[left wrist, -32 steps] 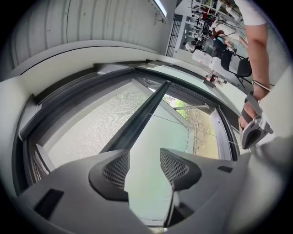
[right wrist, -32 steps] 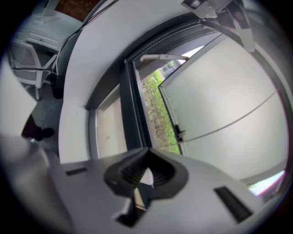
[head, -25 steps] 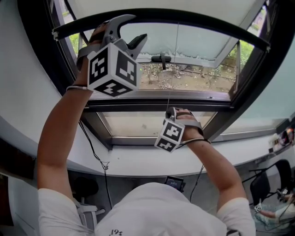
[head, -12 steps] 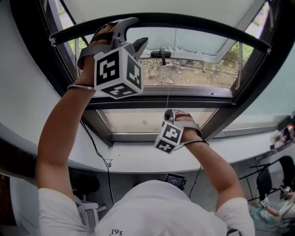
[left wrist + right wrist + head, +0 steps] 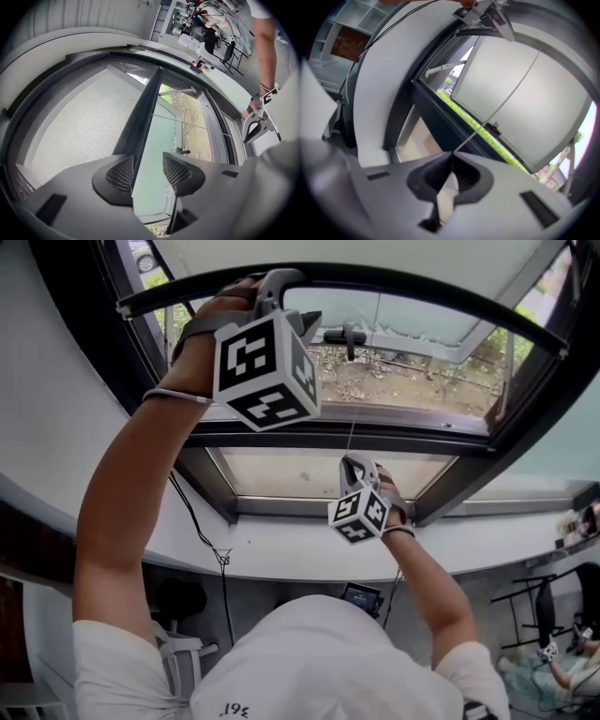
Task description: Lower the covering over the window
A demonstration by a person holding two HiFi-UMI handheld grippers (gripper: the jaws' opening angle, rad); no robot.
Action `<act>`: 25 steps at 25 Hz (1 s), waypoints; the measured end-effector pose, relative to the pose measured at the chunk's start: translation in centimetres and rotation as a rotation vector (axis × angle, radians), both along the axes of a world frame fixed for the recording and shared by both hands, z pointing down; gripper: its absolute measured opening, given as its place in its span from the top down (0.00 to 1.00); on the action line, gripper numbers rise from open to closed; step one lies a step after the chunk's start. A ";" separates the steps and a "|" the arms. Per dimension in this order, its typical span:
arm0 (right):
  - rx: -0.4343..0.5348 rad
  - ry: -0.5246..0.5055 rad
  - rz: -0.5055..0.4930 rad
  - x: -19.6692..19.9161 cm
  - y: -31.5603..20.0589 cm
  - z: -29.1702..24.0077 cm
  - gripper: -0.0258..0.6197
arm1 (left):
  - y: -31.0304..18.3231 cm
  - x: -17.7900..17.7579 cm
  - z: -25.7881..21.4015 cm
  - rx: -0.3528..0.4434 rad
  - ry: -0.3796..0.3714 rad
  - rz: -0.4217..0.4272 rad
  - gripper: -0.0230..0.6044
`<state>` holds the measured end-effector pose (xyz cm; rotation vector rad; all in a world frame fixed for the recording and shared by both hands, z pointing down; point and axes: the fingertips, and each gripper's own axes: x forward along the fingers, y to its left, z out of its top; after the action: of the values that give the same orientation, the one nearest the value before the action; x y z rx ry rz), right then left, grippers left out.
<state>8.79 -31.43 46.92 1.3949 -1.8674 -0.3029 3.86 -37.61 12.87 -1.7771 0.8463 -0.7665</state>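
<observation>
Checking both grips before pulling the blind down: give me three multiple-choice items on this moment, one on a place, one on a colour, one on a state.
1. Where does the bottom bar of the blind run, relative to the left gripper?
A. Between its fingers
B. Above both fingers
C. Left of both fingers

2. What colour is that bar?
A. White
B. Black
C. Red

3. What state is the right gripper in?
A. Wide open
B. Shut on nothing
C. Shut on the pull cord

Answers:
1. A: the left gripper view shows the bar passing between the fingers, which have just been closing but are not yet clamped on it.
2. B: the bar is dark against the pale blind.
3. C: the right gripper's fingers meet on the thin cord running up to the blind.
</observation>
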 end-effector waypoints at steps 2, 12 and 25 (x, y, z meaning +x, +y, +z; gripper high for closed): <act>-0.013 -0.051 0.022 0.5 -0.1 0.4 0.92 | -0.1 0.0 0.4 -0.006 -0.018 -0.010 0.66; -0.117 -0.126 0.069 2.1 1.0 1.7 0.76 | 0.3 -0.4 4.4 -0.070 -0.106 -0.029 0.67; 0.024 -0.045 0.042 4.0 2.4 -4.8 0.72 | 1.0 -0.6 8.4 -0.134 -0.130 -0.034 0.67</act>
<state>12.79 -29.05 42.08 1.4662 -1.8745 -0.2763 3.22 -36.64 21.22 -1.8118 0.7557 -0.9693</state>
